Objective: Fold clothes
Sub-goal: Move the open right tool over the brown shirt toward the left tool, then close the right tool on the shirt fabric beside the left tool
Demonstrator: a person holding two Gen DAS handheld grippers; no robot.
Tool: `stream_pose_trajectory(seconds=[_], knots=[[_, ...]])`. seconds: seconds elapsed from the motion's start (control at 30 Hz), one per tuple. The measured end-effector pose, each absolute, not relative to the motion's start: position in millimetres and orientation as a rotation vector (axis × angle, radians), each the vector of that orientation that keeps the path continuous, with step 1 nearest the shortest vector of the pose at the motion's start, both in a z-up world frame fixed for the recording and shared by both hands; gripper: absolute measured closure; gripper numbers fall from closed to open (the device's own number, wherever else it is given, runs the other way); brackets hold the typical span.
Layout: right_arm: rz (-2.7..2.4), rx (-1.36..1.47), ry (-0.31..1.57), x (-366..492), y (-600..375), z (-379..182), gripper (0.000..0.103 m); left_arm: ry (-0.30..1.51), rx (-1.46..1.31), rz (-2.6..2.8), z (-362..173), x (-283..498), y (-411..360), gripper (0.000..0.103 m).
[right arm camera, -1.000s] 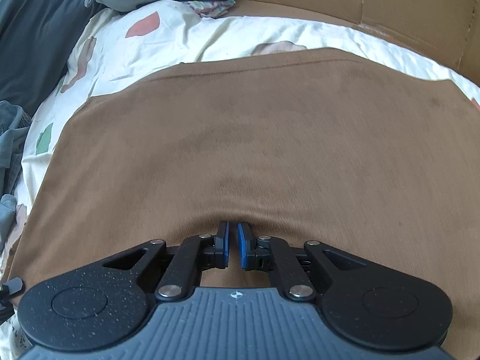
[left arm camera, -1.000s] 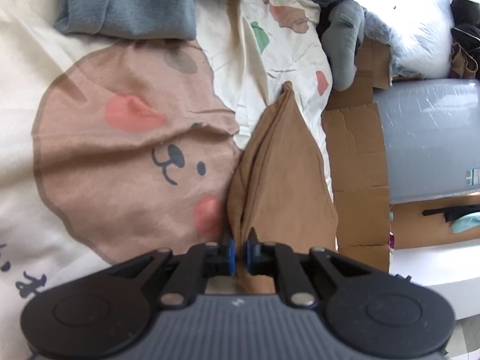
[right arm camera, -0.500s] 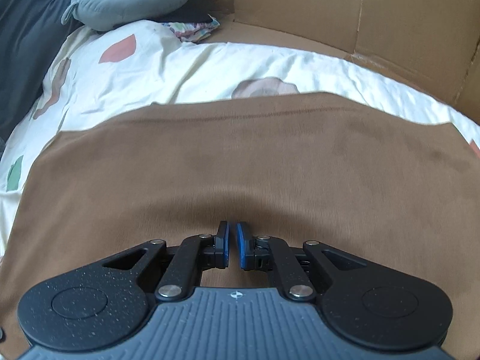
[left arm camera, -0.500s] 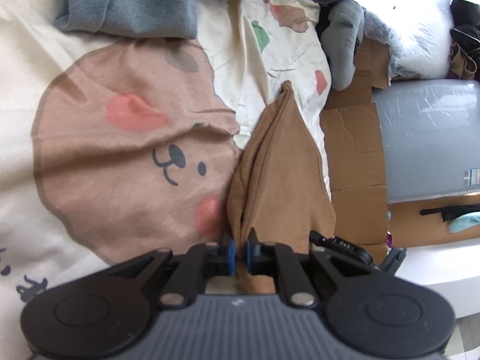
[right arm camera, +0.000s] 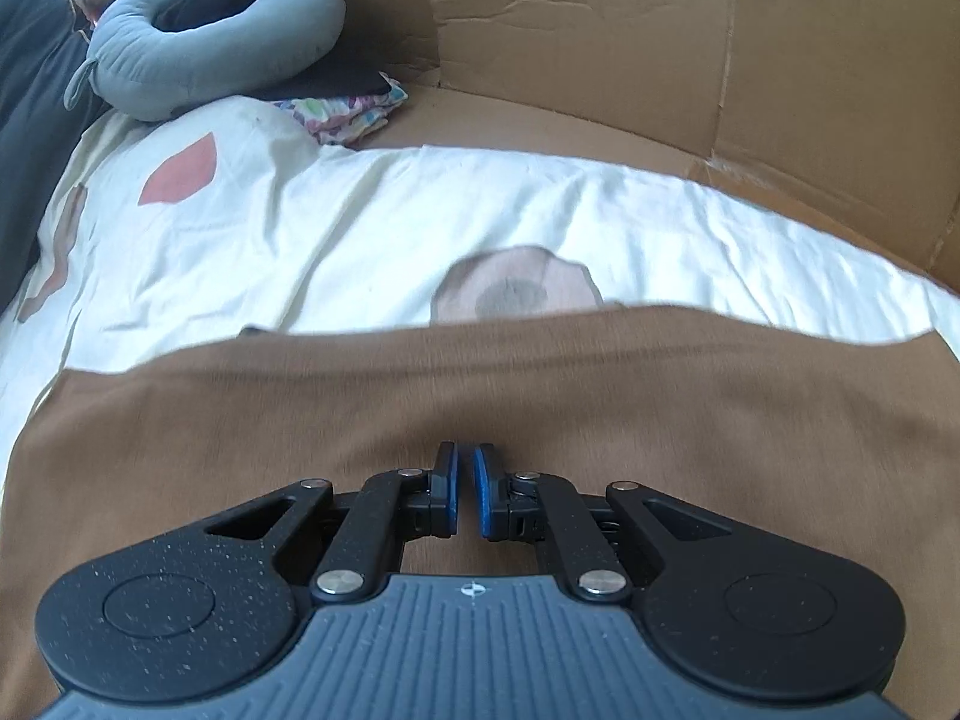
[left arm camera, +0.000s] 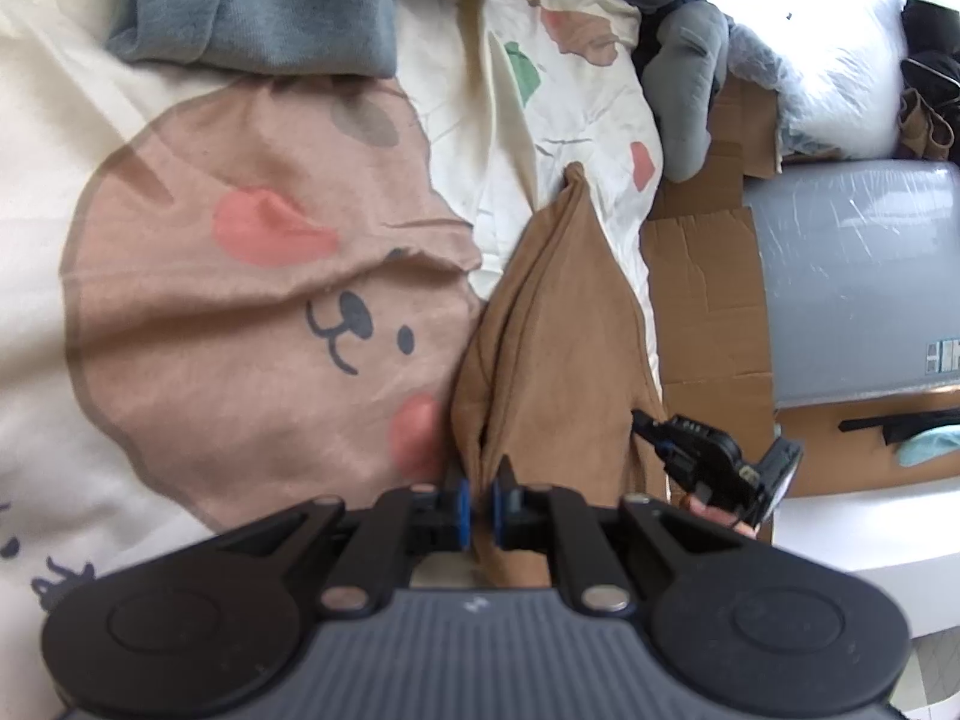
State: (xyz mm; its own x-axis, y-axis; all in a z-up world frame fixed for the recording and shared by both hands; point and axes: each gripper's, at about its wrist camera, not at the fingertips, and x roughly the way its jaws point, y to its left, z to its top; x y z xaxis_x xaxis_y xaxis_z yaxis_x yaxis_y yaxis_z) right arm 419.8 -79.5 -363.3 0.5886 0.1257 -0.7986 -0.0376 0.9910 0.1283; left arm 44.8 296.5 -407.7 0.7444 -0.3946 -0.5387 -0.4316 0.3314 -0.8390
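Observation:
A brown garment point(left arm camera: 558, 348) lies on the bear-print bed sheet point(left arm camera: 240, 312), pulled into a taut ridge that runs away from me. My left gripper point(left arm camera: 477, 507) is shut on its near edge, with cloth pinched between the blue pads. My right gripper point(left arm camera: 645, 426) shows in the left wrist view at the garment's right edge, with a hand behind it. In the right wrist view the right gripper point(right arm camera: 465, 480) is shut, and the brown garment point(right arm camera: 540, 396) spreads out flat around and ahead of it. Its far hem lies across the white sheet point(right arm camera: 360, 228).
Grey-blue folded clothes point(left arm camera: 258, 6) lie at the sheet's far end. A grey neck pillow point(right arm camera: 204, 60) sits on a patterned cloth point(right arm camera: 354, 108). Cardboard point(right arm camera: 660, 48) walls the bed's far side. A plastic-wrapped grey block point(left arm camera: 852, 276) lies beside the bed.
My right gripper has slid into the left wrist view beside the garment. In its own view the brown hem has drawn nearer, baring more sheet and cardboard. The left gripper has stayed put.

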Motion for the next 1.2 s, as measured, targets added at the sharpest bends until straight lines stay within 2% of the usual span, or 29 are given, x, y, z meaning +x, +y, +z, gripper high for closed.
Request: stream_pose_trajectory(seconds=[0.23,0.6,0.67,0.73,0.77,1.07,1.2], knots=[[0.102,0.052,0.901,445.3,-72.8,-358.5,0.092,0.786,-1.261,0.018,-405.6,47.4,297.9,0.096],[0.261,0.020,0.875,422.2,-88.9,-301.4,0.088,0.741,-1.267,-0.032,-379.7,53.6,292.1,0.096],[0.285,0.020,0.878,407.6,-91.5,-293.8,0.085,0.737,-1.262,-0.043,-372.1,58.2,290.0,0.096],[0.310,0.021,0.881,393.0,-94.1,-286.1,0.067,0.731,-1.257,-0.056,-364.4,63.5,287.4,0.096],[0.330,0.021,0.881,383.4,-94.6,-282.4,0.066,0.731,-1.253,-0.062,-360.5,66.5,285.8,0.096],[0.505,-0.003,0.894,305.9,-75.0,-266.4,0.064,0.753,-1.193,-0.117,-331.1,102.3,261.3,0.096],[0.580,-0.018,0.893,278.0,-63.0,-264.3,0.059,0.768,-1.185,-0.129,-323.8,115.0,249.2,0.096]])
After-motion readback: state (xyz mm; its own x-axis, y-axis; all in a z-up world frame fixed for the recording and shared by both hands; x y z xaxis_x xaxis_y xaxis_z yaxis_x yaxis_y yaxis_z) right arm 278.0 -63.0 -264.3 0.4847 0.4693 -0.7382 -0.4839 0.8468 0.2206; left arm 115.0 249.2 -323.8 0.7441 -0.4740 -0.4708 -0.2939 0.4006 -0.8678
